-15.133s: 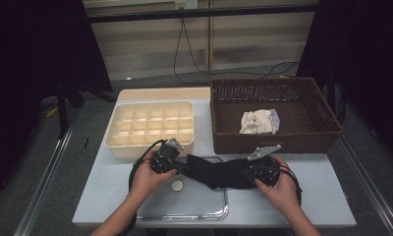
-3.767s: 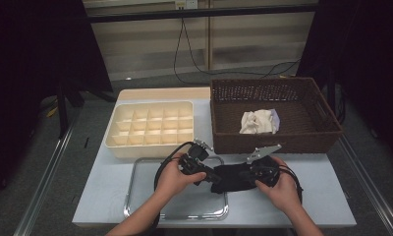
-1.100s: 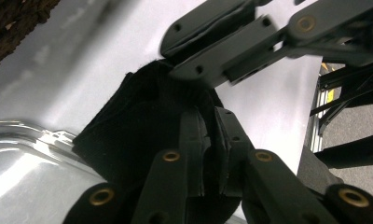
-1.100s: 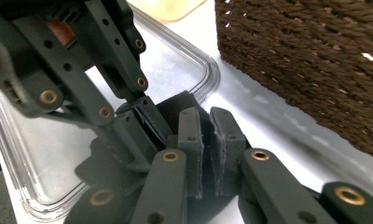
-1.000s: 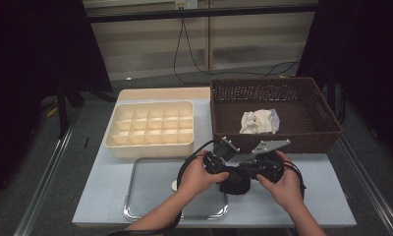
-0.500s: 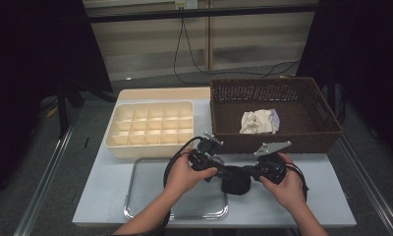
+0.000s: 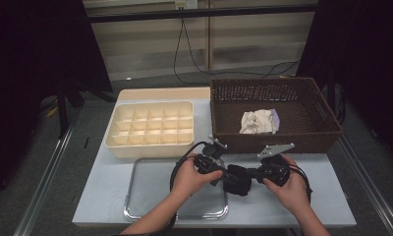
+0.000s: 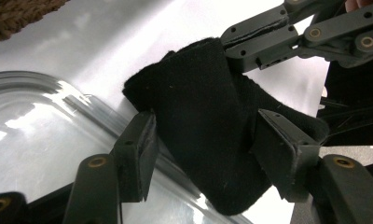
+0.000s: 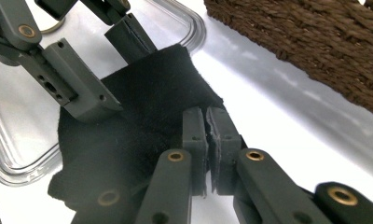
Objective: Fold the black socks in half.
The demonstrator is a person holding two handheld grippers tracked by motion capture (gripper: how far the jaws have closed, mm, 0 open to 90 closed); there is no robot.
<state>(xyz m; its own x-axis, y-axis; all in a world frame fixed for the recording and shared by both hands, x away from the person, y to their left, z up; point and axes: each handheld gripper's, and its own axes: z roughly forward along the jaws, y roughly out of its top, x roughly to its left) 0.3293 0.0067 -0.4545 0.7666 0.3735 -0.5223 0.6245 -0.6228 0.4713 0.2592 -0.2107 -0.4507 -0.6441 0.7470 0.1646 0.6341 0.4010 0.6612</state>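
A small piece of soft black felt-like cloth (image 7: 238, 180) is held folded between the two hand-held grippers, just above the right rim of the shallow clear plastic tray (image 7: 150, 196) on the pale table (image 7: 332, 201). The right gripper (image 9: 206, 140) is clenched on one edge of the cloth, its jaws pressed together with the fabric pinched between them. The left gripper (image 8: 208, 154) is released: its jaws have just been opening, and in the left gripper view they stand apart on either side of the bunched cloth without the pads visibly pressing on it.

The cloth appears to have been doubled over, so the folding is judged to be well along. What is left, as far as can be judged, is for the fold to be finished or flattened and for the cloth to be put away. Beyond the left gripper lies the cream plastic organiser box with many square compartments (image 7: 150, 128), all seen empty; beyond the right gripper stands the dark brown woven wicker basket (image 7: 275, 140), in which a crumpled white cloth (image 7: 257, 121) lies. Which of these is the cloth's destination cannot be told.
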